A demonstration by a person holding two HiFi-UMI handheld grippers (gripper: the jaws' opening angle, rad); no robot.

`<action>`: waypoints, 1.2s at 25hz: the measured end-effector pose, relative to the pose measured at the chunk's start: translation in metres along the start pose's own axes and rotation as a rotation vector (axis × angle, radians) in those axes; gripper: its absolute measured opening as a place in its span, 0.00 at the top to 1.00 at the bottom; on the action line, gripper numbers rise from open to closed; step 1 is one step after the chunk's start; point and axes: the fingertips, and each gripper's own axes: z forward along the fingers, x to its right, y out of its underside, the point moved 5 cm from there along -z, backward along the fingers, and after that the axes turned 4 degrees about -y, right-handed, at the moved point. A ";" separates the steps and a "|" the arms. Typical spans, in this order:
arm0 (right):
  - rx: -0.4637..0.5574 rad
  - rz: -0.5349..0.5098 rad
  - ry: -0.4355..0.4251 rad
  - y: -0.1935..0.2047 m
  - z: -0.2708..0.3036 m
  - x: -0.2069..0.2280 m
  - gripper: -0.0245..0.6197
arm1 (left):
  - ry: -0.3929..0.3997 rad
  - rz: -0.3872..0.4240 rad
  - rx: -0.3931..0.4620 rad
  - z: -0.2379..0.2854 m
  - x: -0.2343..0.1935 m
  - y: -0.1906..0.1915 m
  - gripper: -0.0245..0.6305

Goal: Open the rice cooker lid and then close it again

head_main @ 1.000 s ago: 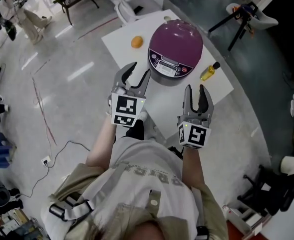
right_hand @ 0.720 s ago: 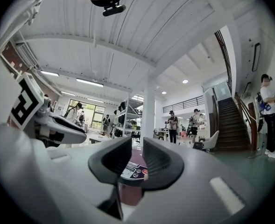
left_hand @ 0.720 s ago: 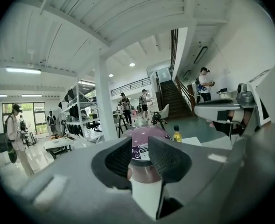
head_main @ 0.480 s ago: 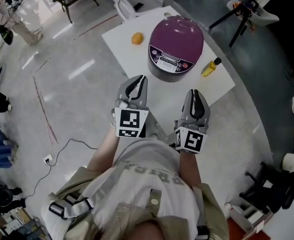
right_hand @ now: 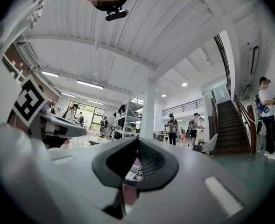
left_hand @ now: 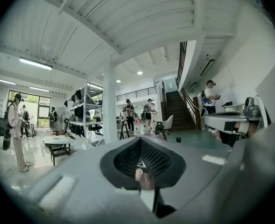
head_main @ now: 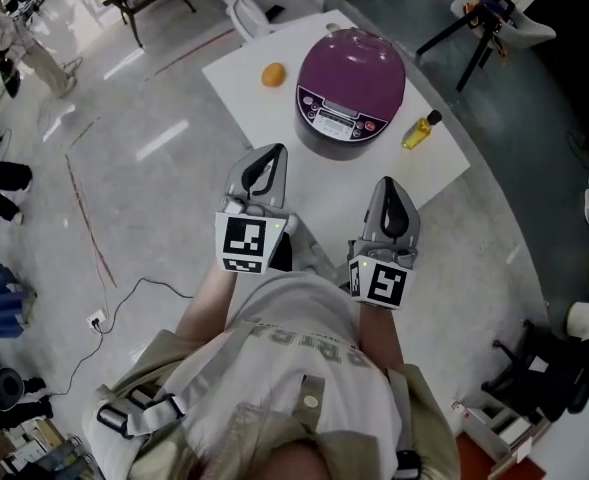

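Note:
The purple rice cooker (head_main: 352,83) stands on the white table (head_main: 414,183) with its lid down and its control panel facing me. My left gripper (head_main: 271,153) hangs over the table's near left edge, short of the cooker. My right gripper (head_main: 386,186) is level with it, over the table's front. The jaws of both have just been closing and now meet, with nothing between them. In the left gripper view the left gripper (left_hand: 141,160) shows shut. In the right gripper view the right gripper (right_hand: 136,160) is shut too, and the cooker's panel (right_hand: 133,172) peeks through its slot.
An orange (head_main: 272,75) lies on the table left of the cooker. A small yellow bottle (head_main: 419,131) stands to its right. A cable (head_main: 124,298) trails over the floor at the left. People stand at the far left, and chairs and a tripod lie beyond the table.
Both grippers' jaws went from open to shut. Both grippers drew back a little from the cooker toward my body.

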 end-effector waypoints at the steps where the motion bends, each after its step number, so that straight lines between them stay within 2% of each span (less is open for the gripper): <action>1: 0.004 0.000 -0.001 -0.002 0.000 -0.001 0.96 | 0.004 0.003 0.004 -0.001 0.000 -0.001 0.95; 9: -0.001 0.036 -0.016 -0.001 -0.003 -0.006 0.96 | 0.023 0.035 0.010 -0.010 0.004 -0.001 0.95; 20: -0.017 0.011 -0.017 -0.002 -0.008 -0.010 0.96 | 0.046 0.061 -0.001 -0.013 0.011 0.000 0.95; 28: -0.014 0.006 -0.013 -0.003 -0.010 -0.010 0.96 | 0.053 0.062 0.002 -0.015 0.014 0.000 0.95; 30: -0.014 0.004 -0.014 -0.003 -0.010 -0.011 0.96 | 0.057 0.039 0.009 -0.016 0.014 -0.001 0.95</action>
